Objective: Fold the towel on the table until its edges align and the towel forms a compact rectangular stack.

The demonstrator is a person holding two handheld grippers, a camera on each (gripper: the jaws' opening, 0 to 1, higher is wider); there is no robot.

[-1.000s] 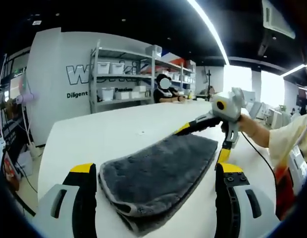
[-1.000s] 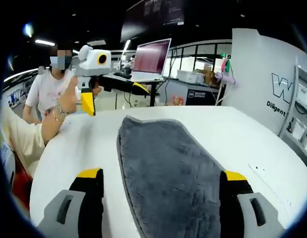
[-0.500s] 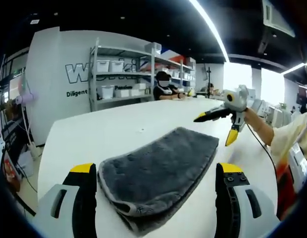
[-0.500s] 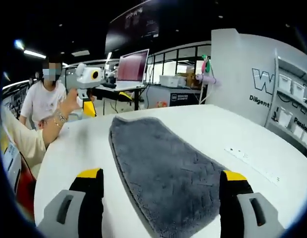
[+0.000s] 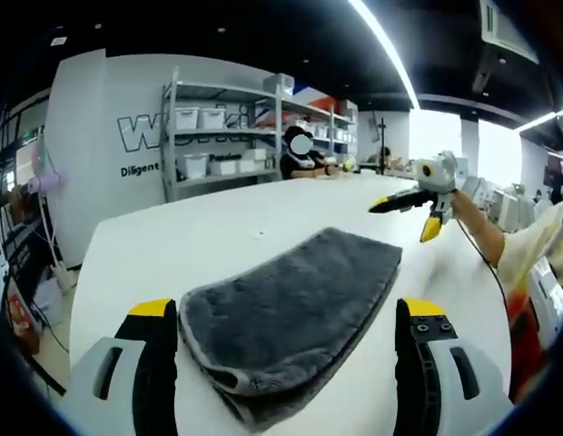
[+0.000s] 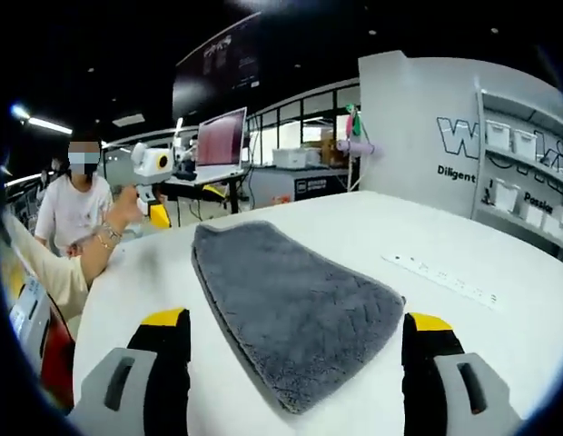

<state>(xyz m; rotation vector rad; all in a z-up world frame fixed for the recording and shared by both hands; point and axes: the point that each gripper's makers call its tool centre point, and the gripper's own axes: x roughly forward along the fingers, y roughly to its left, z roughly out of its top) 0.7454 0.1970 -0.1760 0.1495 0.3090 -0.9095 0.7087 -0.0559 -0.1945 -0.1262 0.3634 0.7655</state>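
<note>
1. Left tongs (image 5: pixel 281 363) stand open, empty, straddling the near end of the folded grey towel (image 5: pixel 291 313).
2. Right tongs (image 6: pixel 295 372) gape open, towel between them.
3. Towel lies flat on the white worktop (image 5: pixel 200 245).

2 low opposed views, shared towel (image 5: pixel 291 318) nearby

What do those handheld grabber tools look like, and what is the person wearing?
Each gripper has pale grey jaws with black inner faces and yellow tips. The right gripper trails a thin dark cable. The person wears a cream sleeve and a bracelet.
</note>
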